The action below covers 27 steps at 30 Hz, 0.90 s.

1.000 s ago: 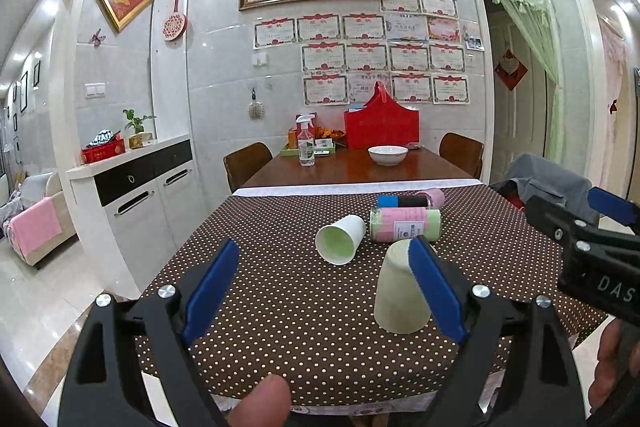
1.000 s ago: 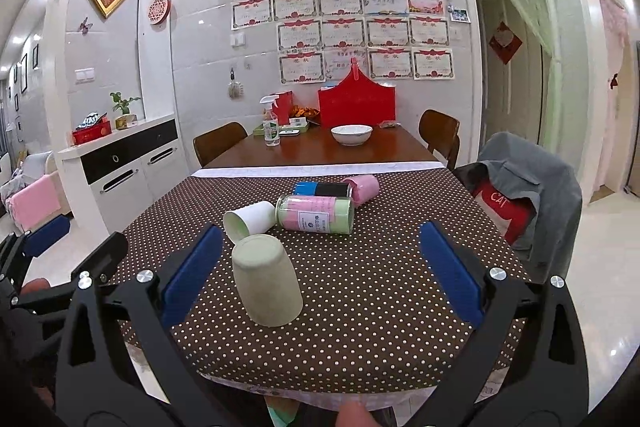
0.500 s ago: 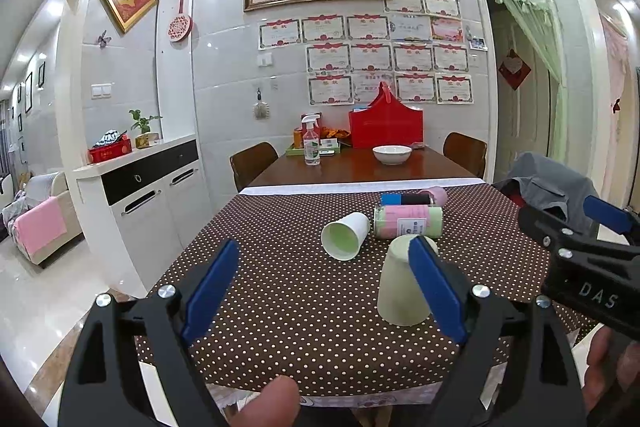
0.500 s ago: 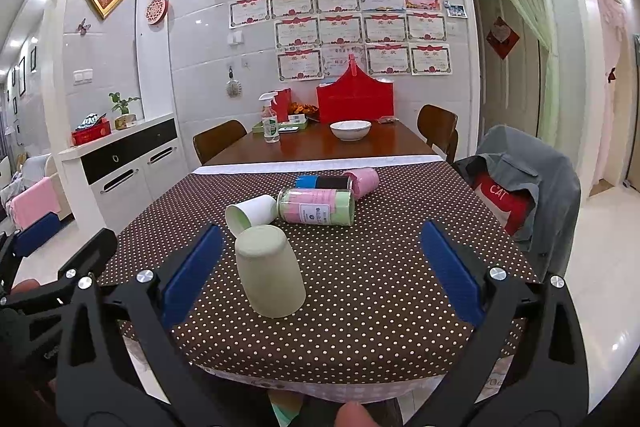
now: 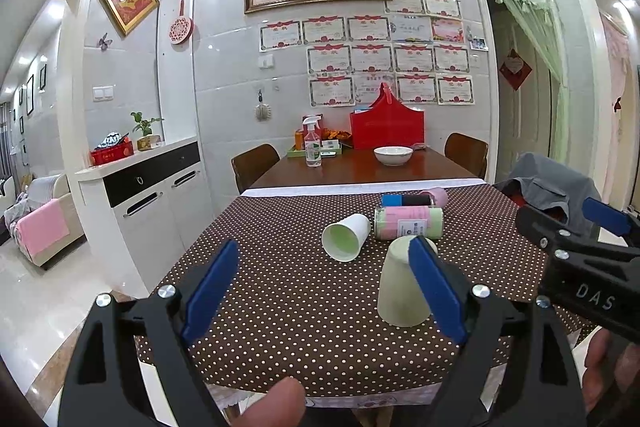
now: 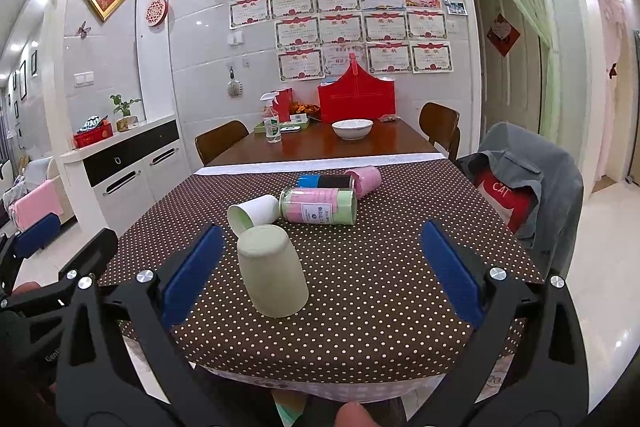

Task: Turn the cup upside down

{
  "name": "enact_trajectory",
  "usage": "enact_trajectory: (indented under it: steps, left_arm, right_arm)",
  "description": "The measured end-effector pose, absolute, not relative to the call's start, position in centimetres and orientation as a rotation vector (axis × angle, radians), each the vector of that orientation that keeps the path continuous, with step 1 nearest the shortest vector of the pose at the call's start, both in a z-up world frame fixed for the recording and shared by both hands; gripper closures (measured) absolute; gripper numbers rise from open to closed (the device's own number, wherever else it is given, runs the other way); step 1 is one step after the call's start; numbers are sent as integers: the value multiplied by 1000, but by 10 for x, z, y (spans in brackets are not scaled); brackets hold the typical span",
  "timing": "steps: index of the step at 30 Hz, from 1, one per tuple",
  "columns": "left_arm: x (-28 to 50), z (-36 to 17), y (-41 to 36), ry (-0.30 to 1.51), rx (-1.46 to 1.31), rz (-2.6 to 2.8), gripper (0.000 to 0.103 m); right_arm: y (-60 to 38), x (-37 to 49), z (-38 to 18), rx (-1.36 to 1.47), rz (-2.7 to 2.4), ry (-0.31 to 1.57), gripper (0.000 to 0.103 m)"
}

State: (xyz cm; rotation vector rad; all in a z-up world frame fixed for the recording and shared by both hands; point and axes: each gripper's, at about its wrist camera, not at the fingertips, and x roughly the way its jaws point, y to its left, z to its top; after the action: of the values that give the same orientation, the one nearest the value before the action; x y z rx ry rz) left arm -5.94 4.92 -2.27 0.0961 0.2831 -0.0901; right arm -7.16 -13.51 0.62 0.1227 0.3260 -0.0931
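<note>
A pale green cup (image 5: 402,287) (image 6: 272,271) stands upside down on the brown dotted tablecloth (image 5: 304,307) (image 6: 380,291) near the front edge. My left gripper (image 5: 324,291) is open and empty, held back from the table; its right finger overlaps the cup in view. My right gripper (image 6: 324,271) is open and empty, to the right of the cup and apart from it. It also shows at the right of the left wrist view (image 5: 580,239).
A white paper cup (image 5: 346,237) (image 6: 254,213) lies on its side behind the green cup. A pink-labelled jar (image 6: 318,205), a blue and black cylinder (image 6: 324,181) and a pink cup (image 6: 366,179) lie further back. A chair with a grey jacket (image 6: 528,187) stands at the right.
Both grippers have drawn back slightly from the table. The green cup has stayed upside down and the jaws have stayed open.
</note>
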Motion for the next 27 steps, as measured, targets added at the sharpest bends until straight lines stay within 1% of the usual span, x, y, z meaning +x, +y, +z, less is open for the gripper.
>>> enact_trajectory:
  steps: [27]
  left_arm:
    - [-58, -21, 49, 282, 92, -85, 17]
  right_arm:
    - [-131, -72, 6, 130, -92, 323, 6]
